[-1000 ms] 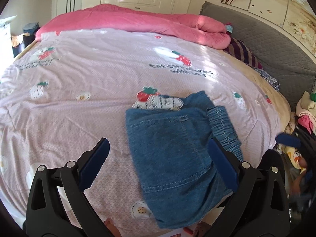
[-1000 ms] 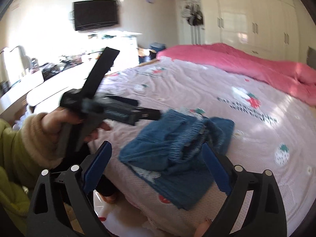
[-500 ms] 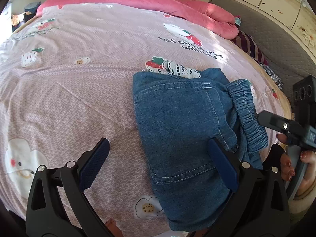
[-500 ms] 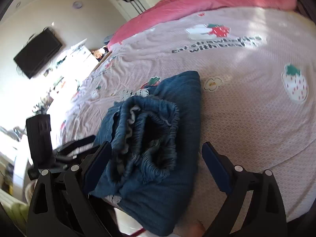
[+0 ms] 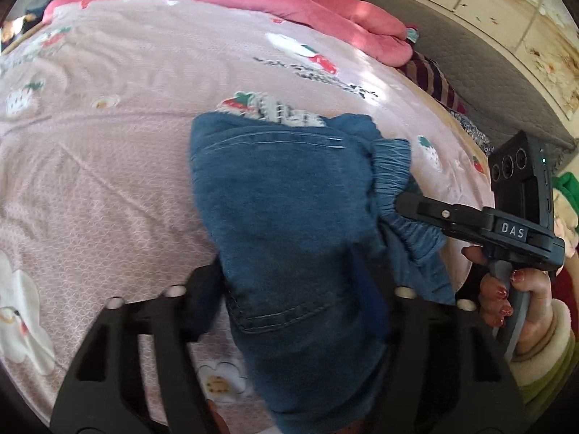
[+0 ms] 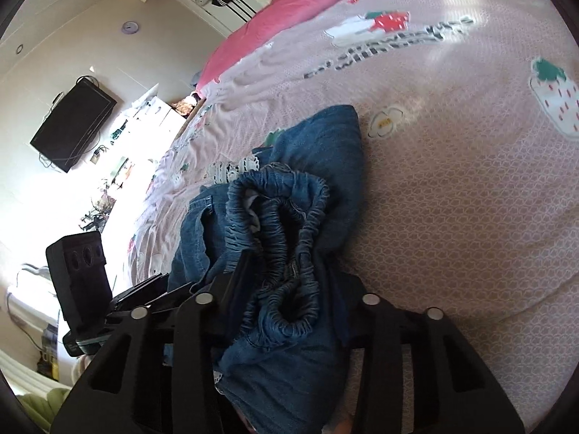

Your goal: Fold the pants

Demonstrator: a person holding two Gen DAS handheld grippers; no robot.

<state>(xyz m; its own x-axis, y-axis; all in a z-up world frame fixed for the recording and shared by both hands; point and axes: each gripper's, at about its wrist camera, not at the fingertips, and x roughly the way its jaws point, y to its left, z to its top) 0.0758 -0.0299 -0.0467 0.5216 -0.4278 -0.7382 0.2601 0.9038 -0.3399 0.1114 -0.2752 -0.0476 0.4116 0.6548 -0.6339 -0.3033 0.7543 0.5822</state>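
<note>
The folded blue denim pants (image 5: 289, 217) lie on the pink strawberry-print bedspread (image 5: 108, 144) near its front edge. My left gripper (image 5: 293, 285) is shut on the near part of the folded pants; the denim covers its fingertips. My right gripper (image 6: 286, 282) is shut on the bunched elastic waistband (image 6: 286, 224) of the pants (image 6: 325, 144). In the left wrist view the right gripper (image 5: 405, 204) comes in from the right and meets the waistband (image 5: 391, 170).
A pink duvet (image 5: 253, 3) lies along the far side of the bed. A grey headboard (image 5: 470, 68) and striped pillow (image 5: 430, 76) are at the right. A wall TV (image 6: 72, 126) and a cluttered desk (image 6: 108, 181) are left of the bed.
Both grippers have moved in onto the pants and closed, the left on the near fold, the right on the waistband. The waistband is now bunched up.
</note>
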